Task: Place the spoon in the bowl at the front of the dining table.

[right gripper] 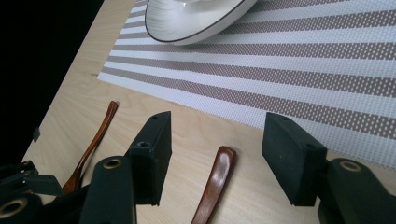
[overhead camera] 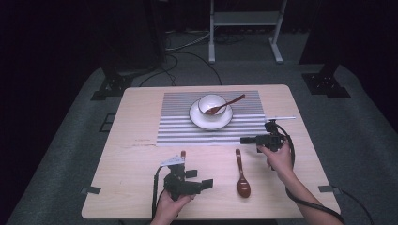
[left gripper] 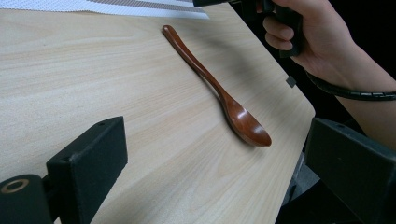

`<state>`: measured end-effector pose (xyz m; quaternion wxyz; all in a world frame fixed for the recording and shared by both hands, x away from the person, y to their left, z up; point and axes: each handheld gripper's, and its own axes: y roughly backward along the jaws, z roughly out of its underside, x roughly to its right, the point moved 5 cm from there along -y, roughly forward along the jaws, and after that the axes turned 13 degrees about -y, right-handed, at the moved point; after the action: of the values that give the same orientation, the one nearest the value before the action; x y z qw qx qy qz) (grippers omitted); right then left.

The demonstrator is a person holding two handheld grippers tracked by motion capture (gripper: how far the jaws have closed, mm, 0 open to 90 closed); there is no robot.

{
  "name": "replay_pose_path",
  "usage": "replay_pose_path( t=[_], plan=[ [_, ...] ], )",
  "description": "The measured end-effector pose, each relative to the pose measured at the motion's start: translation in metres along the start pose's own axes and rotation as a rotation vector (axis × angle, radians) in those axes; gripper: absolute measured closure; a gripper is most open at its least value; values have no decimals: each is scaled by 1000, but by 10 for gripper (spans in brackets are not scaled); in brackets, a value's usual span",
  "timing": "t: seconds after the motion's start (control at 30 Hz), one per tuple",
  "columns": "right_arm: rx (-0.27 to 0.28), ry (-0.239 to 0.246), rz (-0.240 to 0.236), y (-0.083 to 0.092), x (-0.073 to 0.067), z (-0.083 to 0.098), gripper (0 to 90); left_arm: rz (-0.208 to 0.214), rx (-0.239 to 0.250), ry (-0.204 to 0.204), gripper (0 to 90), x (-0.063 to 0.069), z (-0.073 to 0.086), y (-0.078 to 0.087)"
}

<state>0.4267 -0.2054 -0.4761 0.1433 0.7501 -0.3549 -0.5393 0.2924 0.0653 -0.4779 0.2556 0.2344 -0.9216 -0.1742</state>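
Surface: pale wooden table [overhead camera: 131, 164], dark room.
Right gripper [right gripper: 217, 144]: jaws wide, empty, straddling the brown wooden spoon [right gripper: 215, 184] handle tip.
Left gripper [left gripper: 215, 154]: open, empty.
Tip: lower squarely, pinch handle.

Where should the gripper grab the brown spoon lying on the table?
Probably by the thin handle end of the spoon, coming down from above. It lies flat with that end toward the striped mat, right below the open right gripper. The round bowl end looks harder to pinch.
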Motion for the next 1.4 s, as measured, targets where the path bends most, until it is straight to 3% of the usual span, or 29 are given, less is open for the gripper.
replay_pose_path(
  t=[0.4,1.4],
  plan=[
    [7,19,0,11,3,12,411,1,-4,2,50,0,1,-2],
    [6,-1,-52,24,10,44,407,1,-7,2,50,0,2,-3]
  ],
)
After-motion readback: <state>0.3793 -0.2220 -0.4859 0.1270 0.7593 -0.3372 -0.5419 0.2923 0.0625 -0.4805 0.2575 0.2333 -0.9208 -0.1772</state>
